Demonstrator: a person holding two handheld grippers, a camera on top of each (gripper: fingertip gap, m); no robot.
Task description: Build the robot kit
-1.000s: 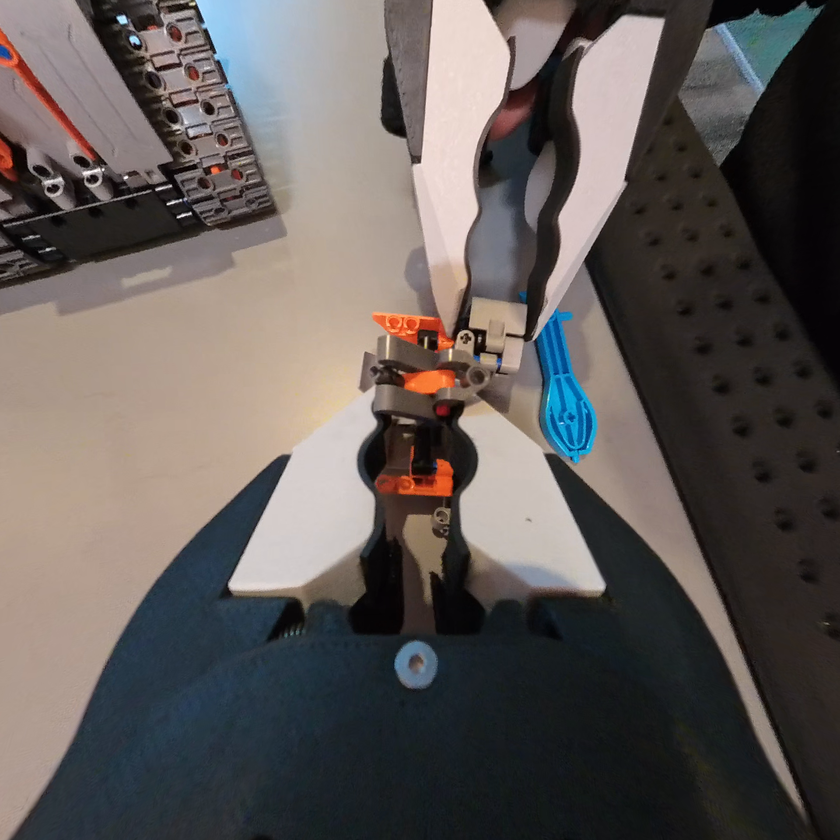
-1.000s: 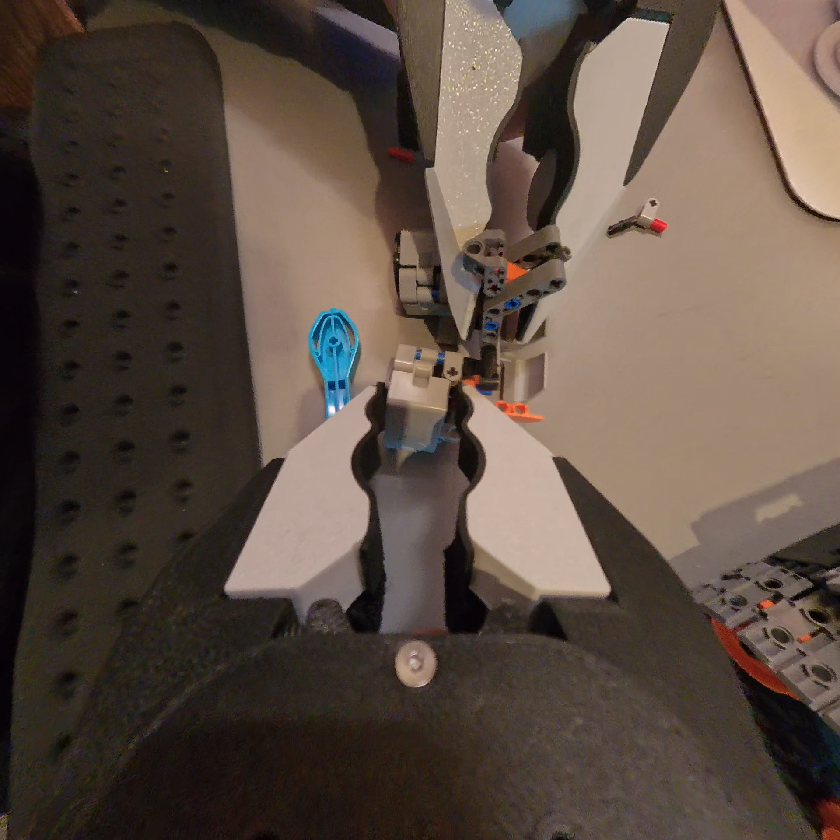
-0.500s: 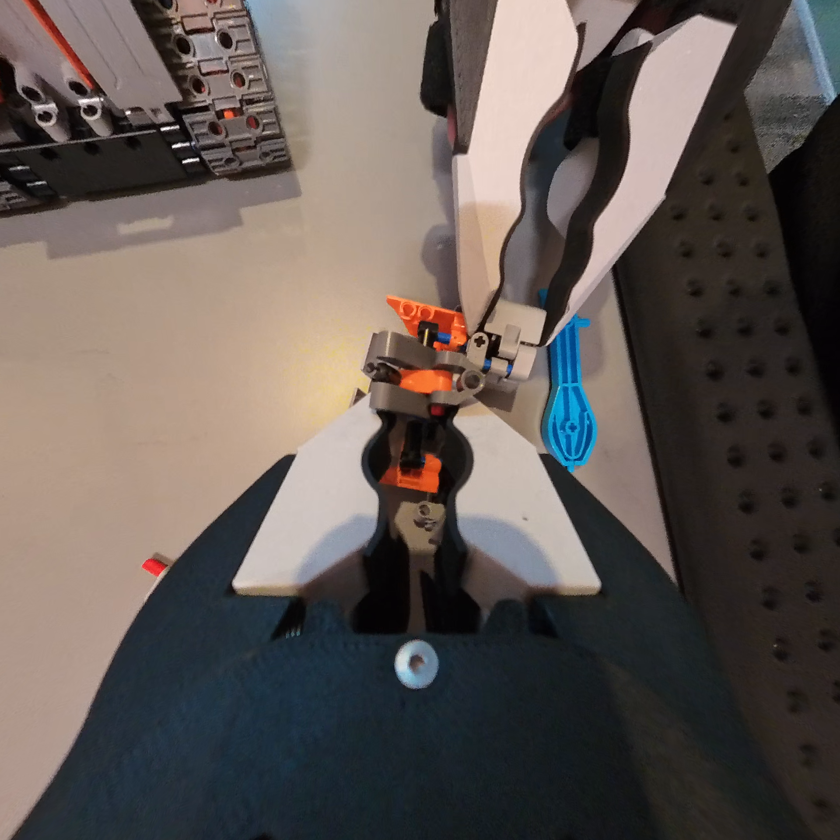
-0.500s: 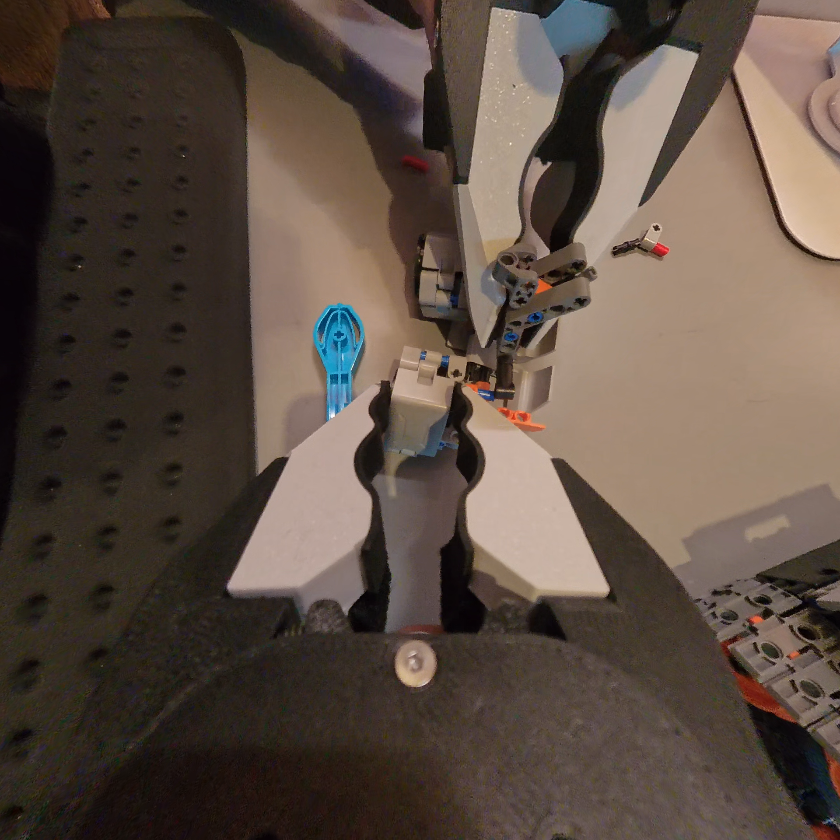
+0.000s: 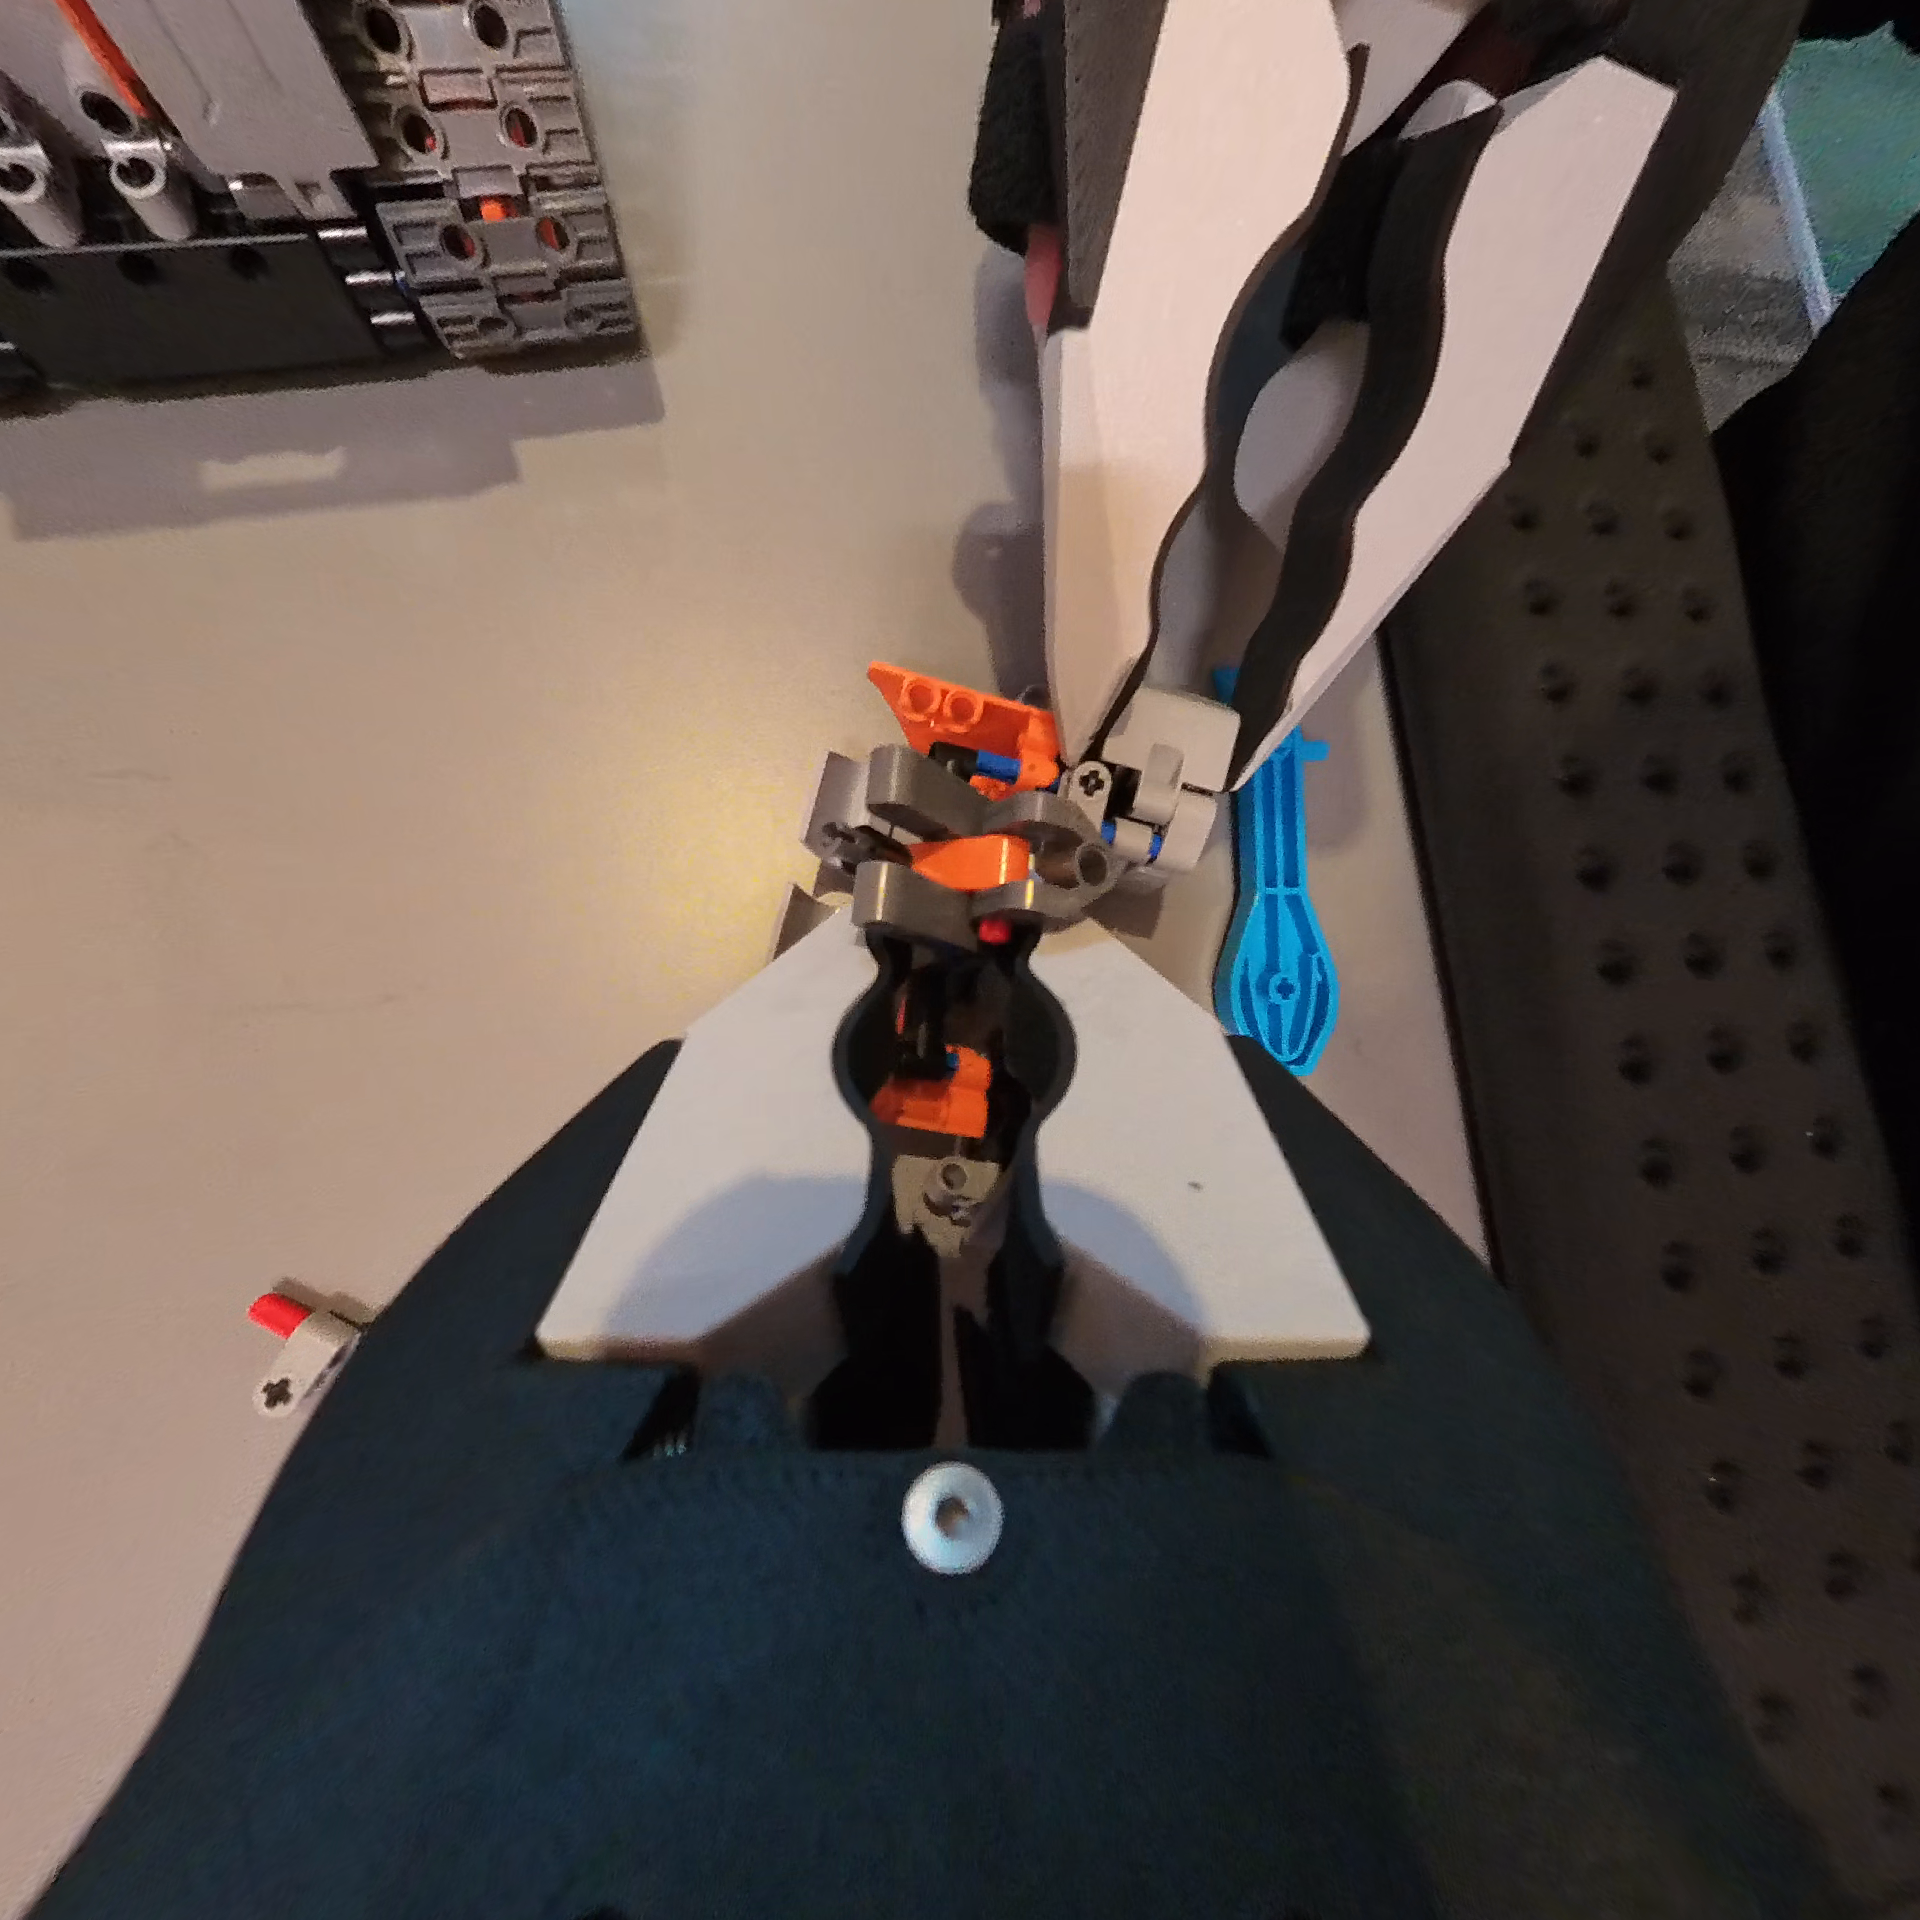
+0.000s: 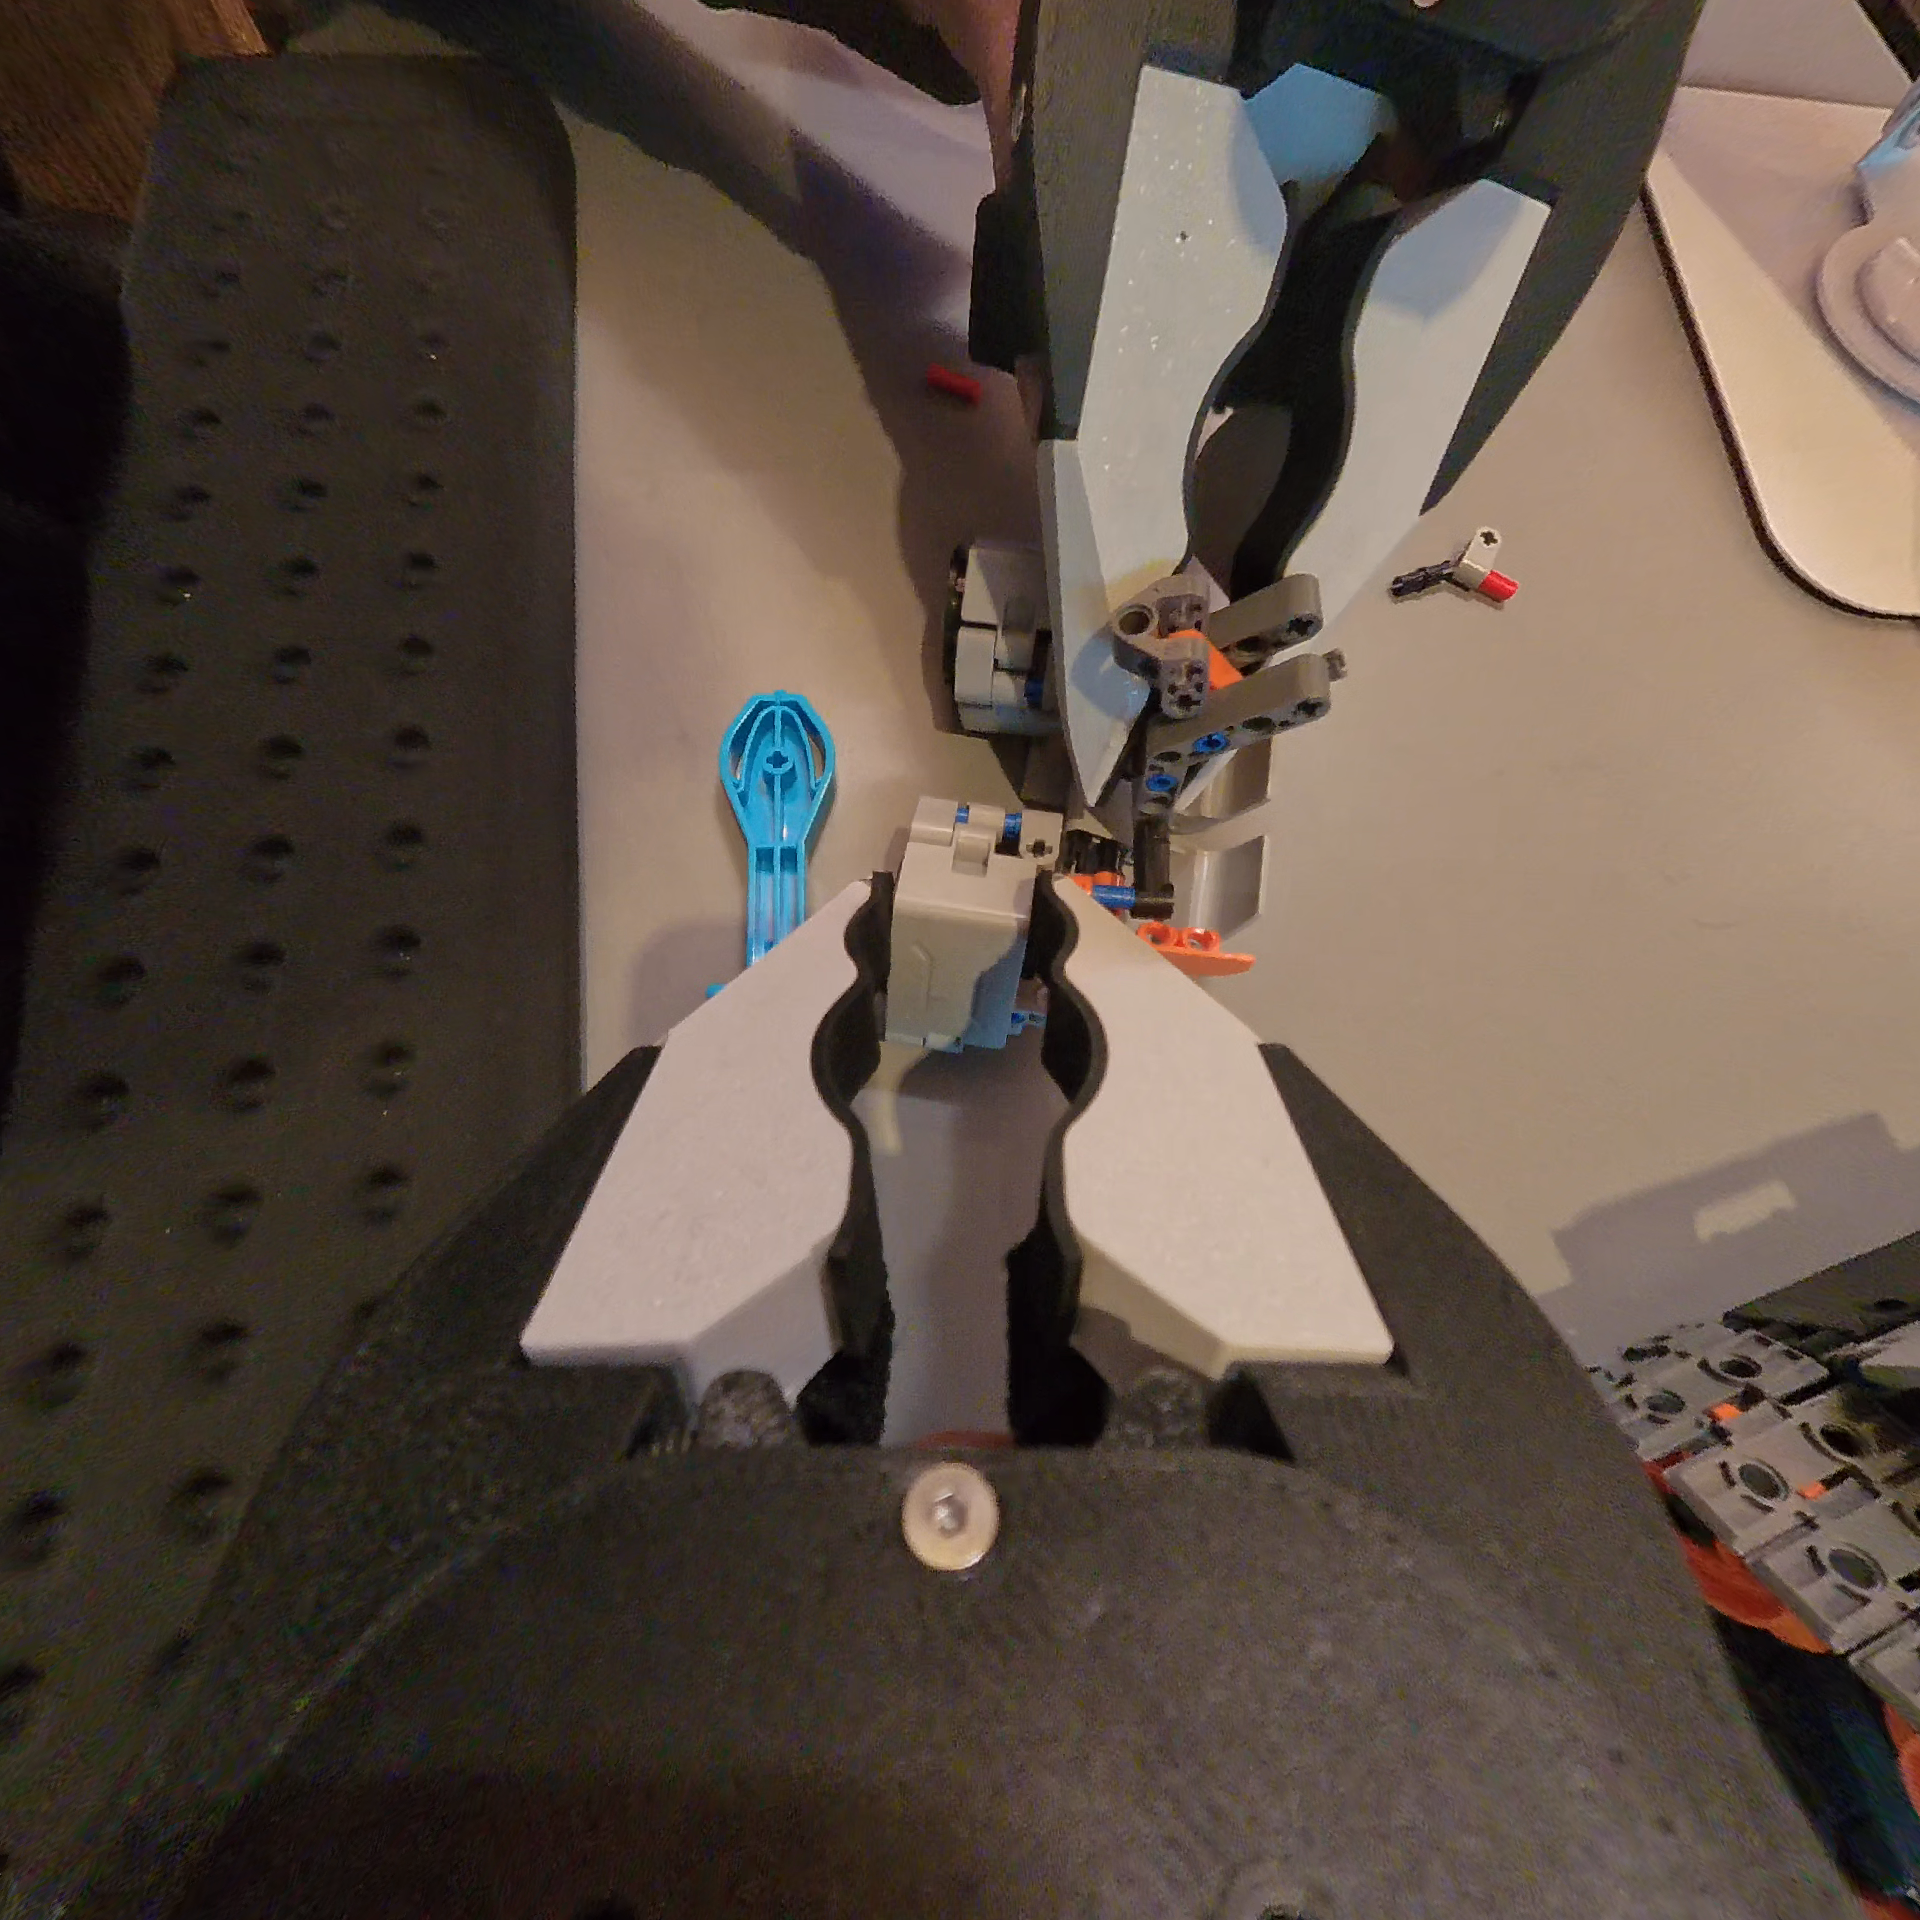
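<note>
Blue tool by black mat, tracked model far off.

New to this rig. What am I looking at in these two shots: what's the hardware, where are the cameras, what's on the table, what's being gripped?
There is no robot arm: a person holds two hand-held two-finger grippers, each carrying a wide-angle camera that looks along its fingers. One picture comes from the left gripper, the other from the right gripper; each also shows the other gripper facing it. Together they hold a small toy-brick assembly: the left is shut on its grey-and-orange beam end, the right is shut on the light grey block at the other end. On the pale table lie a blue paddle-shaped piece, a small grey-and-red connector, a red pin, a larger tracked brick model and a perforated black pad.
</note>
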